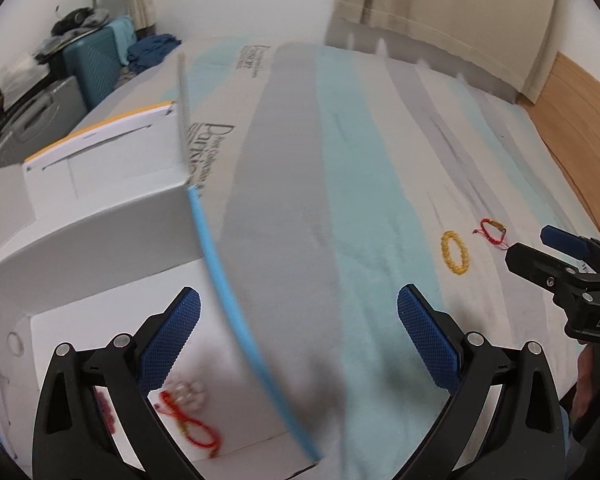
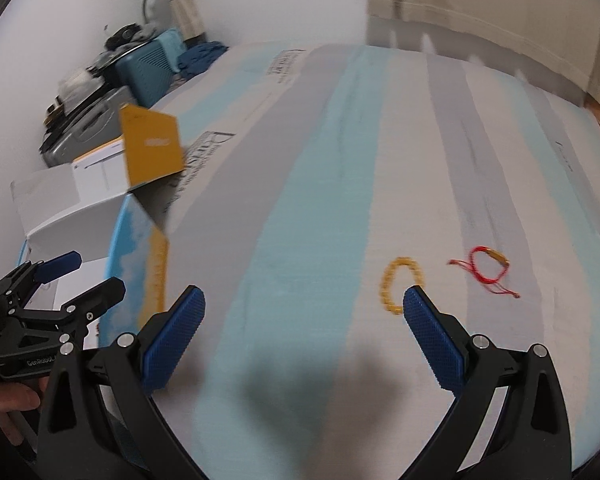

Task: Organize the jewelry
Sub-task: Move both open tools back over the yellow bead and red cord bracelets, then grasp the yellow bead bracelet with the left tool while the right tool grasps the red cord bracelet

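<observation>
A yellow bead bracelet (image 1: 445, 248) (image 2: 386, 284) and a red cord bracelet (image 1: 496, 224) (image 2: 498, 258) lie apart on the striped bedsheet (image 2: 300, 200). The open white box (image 1: 100, 232) (image 2: 136, 248) with a blue rim stands on the sheet to the left. Inside it lie a red cord bracelet (image 1: 192, 428) and a white bead bracelet (image 1: 186, 394). My left gripper (image 1: 298, 336) (image 2: 88, 276) is open and empty, straddling the box's right wall. My right gripper (image 2: 303, 300) (image 1: 536, 246) is open and empty, its right fingertip just in front of the yellow bracelet.
The box's yellow flap (image 2: 152, 148) stands up at its far end. Suitcases (image 1: 96, 64) with piled clothes sit beyond the bed's far left corner. A curtain (image 1: 440, 12) hangs behind the bed, and wooden floor (image 1: 572, 128) shows on the right.
</observation>
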`<state>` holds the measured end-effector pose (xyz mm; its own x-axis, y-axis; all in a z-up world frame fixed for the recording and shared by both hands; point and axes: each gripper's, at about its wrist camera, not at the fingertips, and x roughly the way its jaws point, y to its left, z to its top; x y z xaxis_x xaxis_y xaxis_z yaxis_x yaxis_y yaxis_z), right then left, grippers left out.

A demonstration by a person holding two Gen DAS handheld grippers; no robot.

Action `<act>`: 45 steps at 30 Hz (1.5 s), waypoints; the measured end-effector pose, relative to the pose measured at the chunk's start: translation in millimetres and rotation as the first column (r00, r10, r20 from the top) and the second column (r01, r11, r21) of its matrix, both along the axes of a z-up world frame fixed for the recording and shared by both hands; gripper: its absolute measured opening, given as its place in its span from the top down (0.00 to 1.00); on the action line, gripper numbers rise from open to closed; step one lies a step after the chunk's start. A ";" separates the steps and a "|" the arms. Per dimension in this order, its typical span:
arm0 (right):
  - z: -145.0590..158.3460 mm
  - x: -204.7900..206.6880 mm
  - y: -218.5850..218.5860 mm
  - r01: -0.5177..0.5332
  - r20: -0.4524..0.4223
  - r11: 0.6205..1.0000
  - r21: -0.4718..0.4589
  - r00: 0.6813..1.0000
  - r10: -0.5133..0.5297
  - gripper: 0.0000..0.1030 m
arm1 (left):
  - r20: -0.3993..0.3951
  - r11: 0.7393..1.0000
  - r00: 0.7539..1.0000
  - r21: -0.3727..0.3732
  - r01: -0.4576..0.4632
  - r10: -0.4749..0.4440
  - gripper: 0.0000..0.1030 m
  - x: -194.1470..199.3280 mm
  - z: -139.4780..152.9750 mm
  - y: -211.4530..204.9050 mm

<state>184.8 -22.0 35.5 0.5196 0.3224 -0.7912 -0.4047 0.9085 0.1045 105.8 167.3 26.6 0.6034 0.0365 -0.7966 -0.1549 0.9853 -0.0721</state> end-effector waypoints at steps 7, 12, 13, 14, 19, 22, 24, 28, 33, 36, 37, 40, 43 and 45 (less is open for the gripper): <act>-4.3 22.3 -42.9 0.064 -0.003 0.998 -0.001 0.998 -0.064 0.07 | 0.004 0.999 0.999 0.018 0.048 -0.048 0.06 28.9 -4.5 -39.3; -14.2 38.9 -75.9 0.114 -0.015 0.993 -0.005 0.993 -0.114 0.07 | 0.000 0.995 0.995 0.010 0.102 -0.102 0.06 51.8 -14.8 -73.5; -17.1 43.5 -84.0 0.125 -0.016 0.992 -0.008 0.992 -0.125 0.07 | -0.003 0.994 0.994 0.010 0.110 -0.110 0.06 56.4 -17.7 -79.8; -20.0 48.0 -90.2 0.134 -0.020 0.991 -0.010 0.991 -0.134 0.07 | -0.006 0.993 0.993 0.006 0.122 -0.122 0.06 62.0 -21.9 -87.2; -35.1 67.5 -115.2 0.171 -0.037 0.985 -0.022 0.984 -0.172 0.07 | -0.026 0.987 0.987 -0.008 0.160 -0.161 0.06 85.4 -42.8 -111.6; -48.2 80.2 -128.2 0.184 -0.050 0.982 -0.036 0.981 -0.186 0.07 | -0.036 0.984 0.984 -0.018 0.176 -0.176 0.06 98.3 -56.5 -124.7; -57.5 87.7 -136.1 0.195 -0.059 0.980 -0.044 0.978 -0.198 0.07 | -0.047 0.982 0.981 -0.022 0.188 -0.189 0.06 107.2 -66.7 -134.2; -73.8 106.1 -151.7 0.221 -0.080 0.974 -0.053 0.971 -0.225 0.07 | -0.067 0.977 0.975 -0.025 0.213 -0.214 0.06 122.4 -86.7 -151.0; -92.3 127.2 -163.7 0.237 -0.100 0.969 -0.068 0.965 -0.243 0.07 | -0.080 0.970 0.967 -0.035 0.240 -0.243 0.06 140.2 -106.9 -169.5; -102.0 137.4 -166.8 0.241 -0.111 0.968 -0.076 0.962 -0.248 0.07 | -0.086 0.967 0.963 -0.036 0.252 -0.254 0.06 148.4 -115.7 -176.5; -106.1 141.5 -167.5 0.241 -0.115 0.967 -0.079 0.962 -0.249 0.07 | -0.088 0.966 0.962 -0.037 0.255 -0.258 0.06 151.5 -119.2 -179.4; -113.1 149.2 -168.0 0.243 -0.122 0.967 -0.083 0.960 -0.251 0.07 | -0.091 0.964 0.960 -0.039 0.263 -0.265 0.06 157.6 -126.7 -184.6; -122.0 159.0 -167.6 0.244 -0.130 0.966 -0.090 0.958 -0.254 0.07 | -0.105 0.965 0.959 -0.045 0.260 -0.263 0.06 163.6 -137.0 -189.3; -125.9 163.2 -168.2 0.244 -0.134 0.965 -0.091 0.958 -0.255 0.07 | -0.105 0.964 0.959 -0.046 0.261 -0.265 0.06 166.7 -141.5 -192.5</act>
<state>348.0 -190.1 -90.3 0.4558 0.1358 -0.8797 -0.1495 0.9859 0.0748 272.5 -25.2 -114.9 0.4971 -0.1379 -0.8567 0.1006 0.9898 -0.1010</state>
